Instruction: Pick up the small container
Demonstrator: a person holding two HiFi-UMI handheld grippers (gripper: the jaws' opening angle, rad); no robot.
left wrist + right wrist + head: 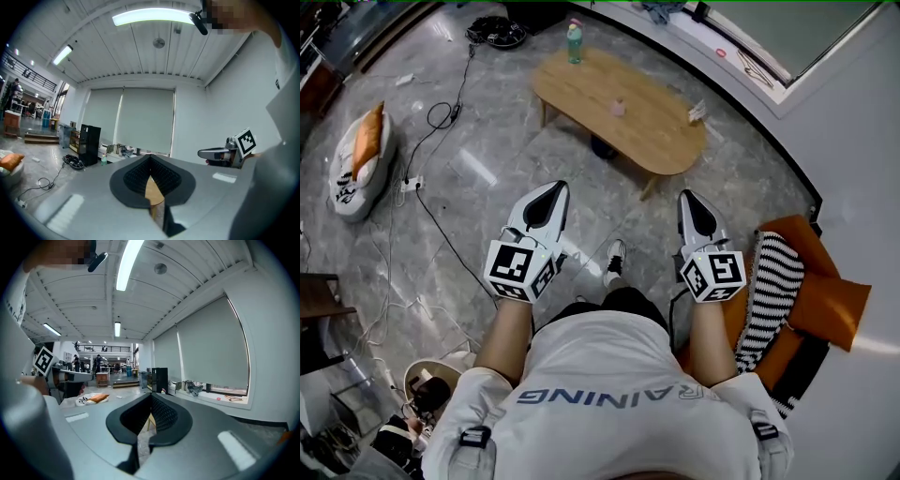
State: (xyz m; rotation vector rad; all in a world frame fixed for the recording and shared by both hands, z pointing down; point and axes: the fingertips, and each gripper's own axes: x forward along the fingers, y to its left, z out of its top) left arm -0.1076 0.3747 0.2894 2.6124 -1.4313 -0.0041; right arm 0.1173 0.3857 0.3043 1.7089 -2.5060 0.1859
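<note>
Both jaws of the left hand-held gripper (548, 199) are pressed together with nothing between them. In the left gripper view you just get a thin sliver of tan wood showing through the slit below the tips. Same deal for the right hand-held gripper (696, 208): jaws closed, empty, only a strip of floor visible through the gap in its own view. The person holds both out in front at about the same height, a body-width apart, pointing forward toward the desk (656, 131).

Between the two grippers and a bit ahead you can see one shoe (615, 258) on the grey marble floor (487, 150). The desk is a low oval wooden one, well ahead of both grippers. The small container (618, 108), pinkish, stands near the middle of the desk, apart from everything else on it and nowhere near either gripper. A green bottle (574, 42) with a pink cap stands upright at the far left end of the desk, and a little white thing (697, 111) that I can't identify sits at the right end.

Off to the person's right there's a striped cloth (773, 281) lying over an orange cushion (830, 300). Far left on the floor is a white beanbag (352, 173), with a black cable (441, 117) snaking past it.
</note>
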